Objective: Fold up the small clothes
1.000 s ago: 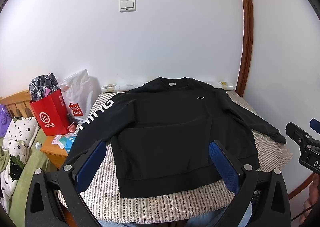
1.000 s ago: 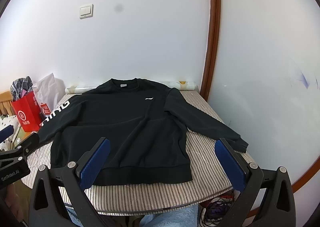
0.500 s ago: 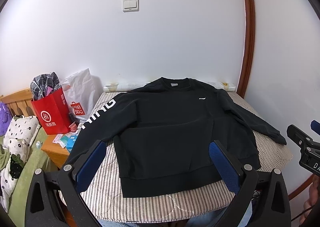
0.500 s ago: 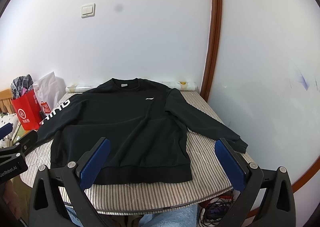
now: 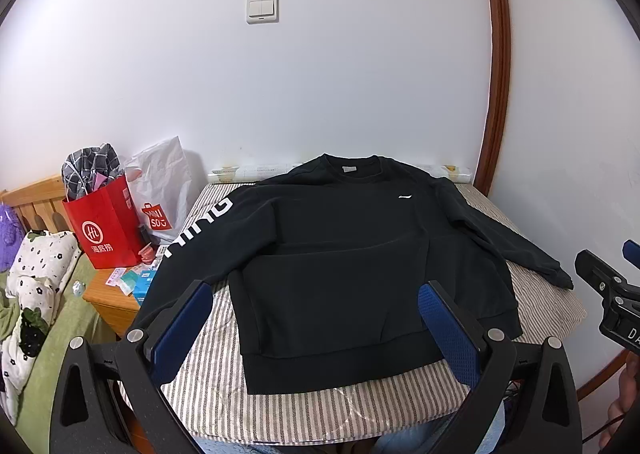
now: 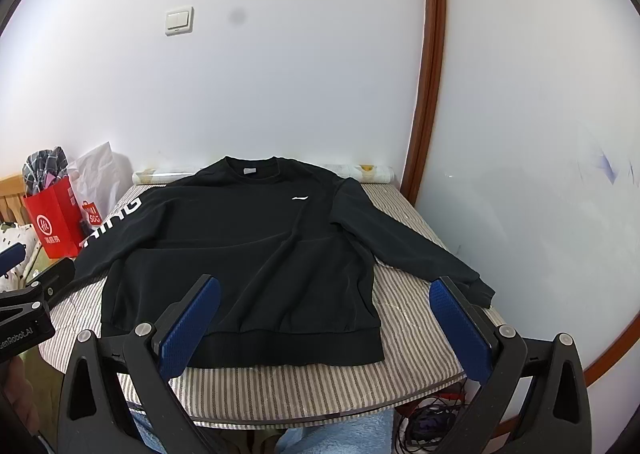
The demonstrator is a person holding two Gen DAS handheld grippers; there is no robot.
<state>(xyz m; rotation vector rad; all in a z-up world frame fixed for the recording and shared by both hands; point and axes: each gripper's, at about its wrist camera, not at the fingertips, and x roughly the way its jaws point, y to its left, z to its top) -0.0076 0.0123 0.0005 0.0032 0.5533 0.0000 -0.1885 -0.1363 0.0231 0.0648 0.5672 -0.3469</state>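
Left wrist view: left gripper [image 5: 314,324] is wide open above the sweater's [image 5: 352,254] near hem, and the sweater, flat on the striped table [image 5: 304,402], has slid a bit rightward since a second ago. Right wrist view: right gripper [image 6: 324,318] is spread too, hem just ahead, sweater [image 6: 248,250] looking basically unchanged.

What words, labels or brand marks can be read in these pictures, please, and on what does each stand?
"MINISO": white plastic bag.
"HING": sweatshirt sleeve, possibly partial.
"enRobot.AI": left tool, cut off.
"DA": right tool, cut off.
Red bag: characters too small.
Neck label: blank.
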